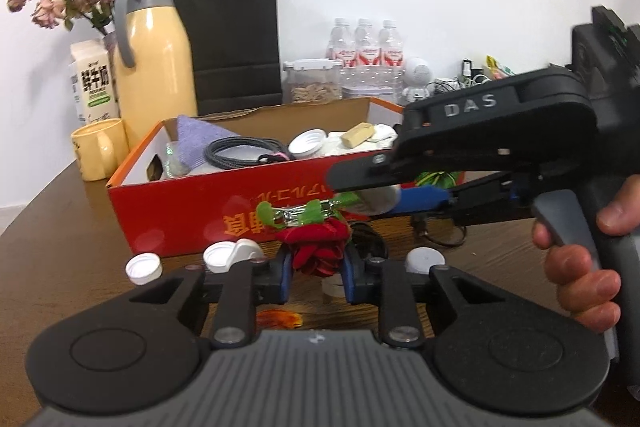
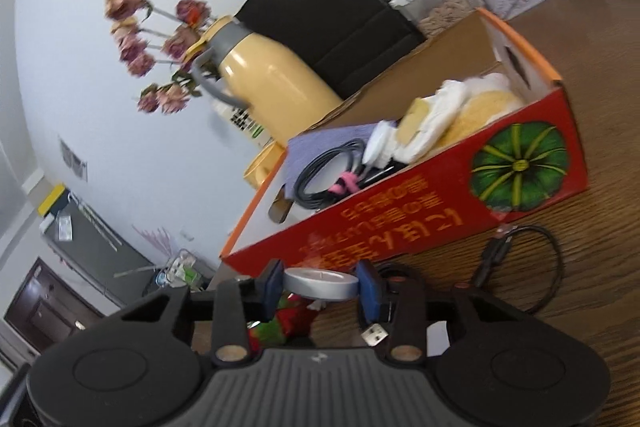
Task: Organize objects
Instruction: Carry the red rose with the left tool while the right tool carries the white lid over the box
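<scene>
The left gripper is narrowed on a red fabric rose, its blue pads pressing the bloom from both sides just above the wooden table. The rose's green leaves and a bit of shiny wrap stick up behind the bloom, toward the red box. The right gripper comes in from the right, held by a hand on its grey trigger, and it is clamped on a white roll of tape; the roll sits flat between the two blue pads, right over the rose and close against the front wall of the box. Both tools meet in front of that box, which stands open on the table and holds a purple cloth, a coiled black cable, a white lid and some pale sponges. Three white caps lie on the table near the left tool's fingers. A loose black cable with a plug lies on the table to the right of the box. Behind the box stand a yellow jug, a yellow cup, a black paper bag and dried roses.
</scene>
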Motion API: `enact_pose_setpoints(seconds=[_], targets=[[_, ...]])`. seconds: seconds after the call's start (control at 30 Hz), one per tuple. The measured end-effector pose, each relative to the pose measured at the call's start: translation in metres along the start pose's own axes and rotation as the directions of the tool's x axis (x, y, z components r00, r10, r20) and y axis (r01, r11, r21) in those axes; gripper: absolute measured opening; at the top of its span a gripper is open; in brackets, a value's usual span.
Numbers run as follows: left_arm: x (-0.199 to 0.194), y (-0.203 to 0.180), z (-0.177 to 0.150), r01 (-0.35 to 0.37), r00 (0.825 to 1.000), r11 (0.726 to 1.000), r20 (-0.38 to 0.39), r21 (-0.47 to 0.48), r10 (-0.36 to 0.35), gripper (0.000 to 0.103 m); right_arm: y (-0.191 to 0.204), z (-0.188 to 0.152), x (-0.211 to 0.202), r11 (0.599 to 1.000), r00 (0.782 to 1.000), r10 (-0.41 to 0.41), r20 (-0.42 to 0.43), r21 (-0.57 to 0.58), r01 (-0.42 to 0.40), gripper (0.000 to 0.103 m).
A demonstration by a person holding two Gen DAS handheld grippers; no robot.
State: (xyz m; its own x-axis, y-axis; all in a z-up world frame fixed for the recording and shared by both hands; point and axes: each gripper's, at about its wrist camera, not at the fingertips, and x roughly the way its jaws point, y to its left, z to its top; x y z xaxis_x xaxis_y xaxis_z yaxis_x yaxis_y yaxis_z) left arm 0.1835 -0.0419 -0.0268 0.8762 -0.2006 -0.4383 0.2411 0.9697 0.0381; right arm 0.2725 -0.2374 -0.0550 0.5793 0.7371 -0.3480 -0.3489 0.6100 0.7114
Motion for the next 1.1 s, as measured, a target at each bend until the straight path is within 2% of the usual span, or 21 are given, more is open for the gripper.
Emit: enact_pose_setpoints(seconds=[0.3, 0.43, 0.6, 0.73, 0.93, 1.1], targets=[[-0.007, 0.013, 0.000, -0.054, 0.999, 0.997, -0.004, -0.049, 0.054, 0.024, 0.009, -0.001, -0.007, 0.995, 0.997, -0.060, 0.047, -0.077, 0.063, 0.038], [-0.014, 0.021, 0.006, -0.076, 0.997, 0.995, 0.006, -0.061, 0.076, 0.025, 0.022, -0.003, -0.018, 0.980, 0.992, -0.081, 0.100, -0.171, 0.097, 0.038], [-0.016, 0.034, 0.034, -0.113, 0.992, 0.991, 0.056, -0.068, 0.117, 0.026, 0.051, 0.003, -0.032, 0.923, 0.971, -0.102, 0.218, -0.343, 0.174, 0.038], [-0.006, 0.043, 0.065, -0.135, 0.985, 0.986, 0.092, -0.094, 0.144, 0.026, 0.069, 0.024, -0.029, 0.870, 0.949, -0.126, 0.289, -0.427, 0.246, 0.038], [0.027, 0.056, 0.106, -0.161, 0.978, 0.973, 0.109, -0.167, 0.180, 0.026, 0.075, 0.061, -0.005, 0.818, 0.923, -0.186, 0.338, -0.467, 0.336, 0.038], [0.061, 0.062, 0.123, -0.198, 0.970, 0.956, 0.096, -0.216, 0.222, 0.026, 0.062, 0.081, 0.030, 0.784, 0.896, -0.259, 0.362, -0.463, 0.414, 0.038]])
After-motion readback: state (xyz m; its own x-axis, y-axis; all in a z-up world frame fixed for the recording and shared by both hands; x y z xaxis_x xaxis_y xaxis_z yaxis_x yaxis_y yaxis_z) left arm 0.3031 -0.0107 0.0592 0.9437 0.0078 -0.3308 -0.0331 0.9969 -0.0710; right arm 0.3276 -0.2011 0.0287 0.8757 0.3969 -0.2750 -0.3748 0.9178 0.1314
